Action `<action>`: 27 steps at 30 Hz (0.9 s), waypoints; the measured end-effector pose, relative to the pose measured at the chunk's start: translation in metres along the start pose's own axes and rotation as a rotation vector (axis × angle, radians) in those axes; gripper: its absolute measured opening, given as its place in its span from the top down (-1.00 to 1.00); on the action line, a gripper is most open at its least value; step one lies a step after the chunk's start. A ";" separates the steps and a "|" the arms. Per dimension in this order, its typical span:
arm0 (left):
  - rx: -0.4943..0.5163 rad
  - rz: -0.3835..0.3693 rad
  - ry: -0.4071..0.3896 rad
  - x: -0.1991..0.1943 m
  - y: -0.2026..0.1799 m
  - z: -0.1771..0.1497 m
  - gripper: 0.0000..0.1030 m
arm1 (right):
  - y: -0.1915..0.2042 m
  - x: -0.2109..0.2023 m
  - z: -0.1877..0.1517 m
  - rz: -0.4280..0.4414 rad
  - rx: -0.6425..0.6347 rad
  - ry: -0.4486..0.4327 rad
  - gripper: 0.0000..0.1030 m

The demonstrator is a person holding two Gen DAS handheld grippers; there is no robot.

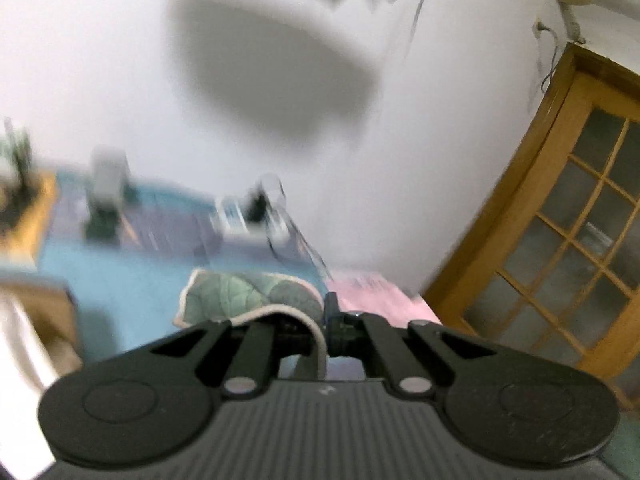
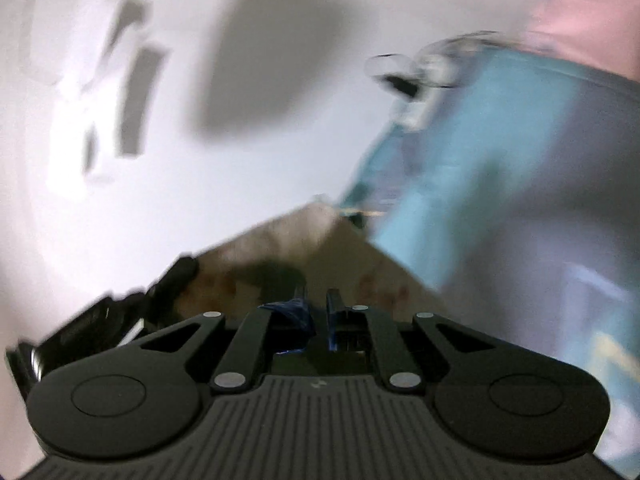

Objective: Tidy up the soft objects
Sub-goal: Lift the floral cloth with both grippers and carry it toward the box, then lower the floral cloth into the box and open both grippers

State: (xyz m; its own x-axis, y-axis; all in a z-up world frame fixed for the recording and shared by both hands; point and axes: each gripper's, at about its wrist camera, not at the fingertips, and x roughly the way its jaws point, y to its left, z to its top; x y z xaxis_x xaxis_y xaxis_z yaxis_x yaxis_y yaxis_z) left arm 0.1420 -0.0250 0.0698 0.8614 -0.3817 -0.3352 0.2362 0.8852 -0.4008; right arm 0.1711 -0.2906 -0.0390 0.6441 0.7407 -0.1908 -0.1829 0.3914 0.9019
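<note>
In the left wrist view my left gripper [image 1: 320, 316] is shut on a green leaf-patterned quilted cloth [image 1: 240, 296] with a cream edge. The cloth hangs over the fingers above a blue bed sheet [image 1: 120, 272], with a pink cloth [image 1: 380, 296] to its right. In the right wrist view my right gripper [image 2: 318, 304] is nearly shut on a dark blue piece of fabric [image 2: 294, 312]. A beige patterned cloth [image 2: 304, 248] lies beyond it. Both views are blurred by motion.
A white wall fills the upper half of both views. A wooden door with glass panes [image 1: 560, 220] stands at the right. Blurred bottles and small items [image 1: 256, 208] sit at the far edge of the bed. A black object [image 2: 120, 312] lies left of the right gripper.
</note>
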 end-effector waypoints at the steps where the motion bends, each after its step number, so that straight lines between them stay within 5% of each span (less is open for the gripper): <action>1: 0.031 0.024 -0.036 -0.012 0.002 0.013 1.00 | 0.012 0.009 -0.002 0.028 -0.032 0.011 1.00; 6: -0.018 0.193 -0.156 -0.068 0.055 0.034 1.00 | 0.045 0.045 -0.029 0.099 -0.124 0.091 1.00; 12: -0.347 0.468 -0.165 -0.109 0.158 -0.019 1.00 | 0.059 0.100 -0.080 0.051 -0.145 0.283 1.00; 15: -0.425 0.585 -0.162 -0.126 0.188 -0.050 1.00 | 0.065 0.128 -0.106 0.030 -0.172 0.369 0.98; 19: -0.454 0.617 -0.122 -0.141 0.217 -0.072 1.00 | 0.071 0.159 -0.136 -0.059 -0.173 0.424 0.95; 24: -0.379 0.660 -0.102 -0.157 0.228 -0.082 1.00 | 0.081 0.178 -0.155 -0.215 -0.270 0.366 0.98; 27: -0.363 0.652 -0.056 -0.164 0.238 -0.088 1.00 | 0.080 0.188 -0.159 -0.227 -0.253 0.379 0.97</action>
State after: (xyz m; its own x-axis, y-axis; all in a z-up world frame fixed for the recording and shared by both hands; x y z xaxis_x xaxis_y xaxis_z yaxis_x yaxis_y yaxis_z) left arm 0.0173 0.2246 -0.0461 0.7997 0.2132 -0.5613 -0.4853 0.7800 -0.3951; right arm 0.1594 -0.0329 -0.0639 0.3827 0.7494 -0.5404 -0.2744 0.6507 0.7080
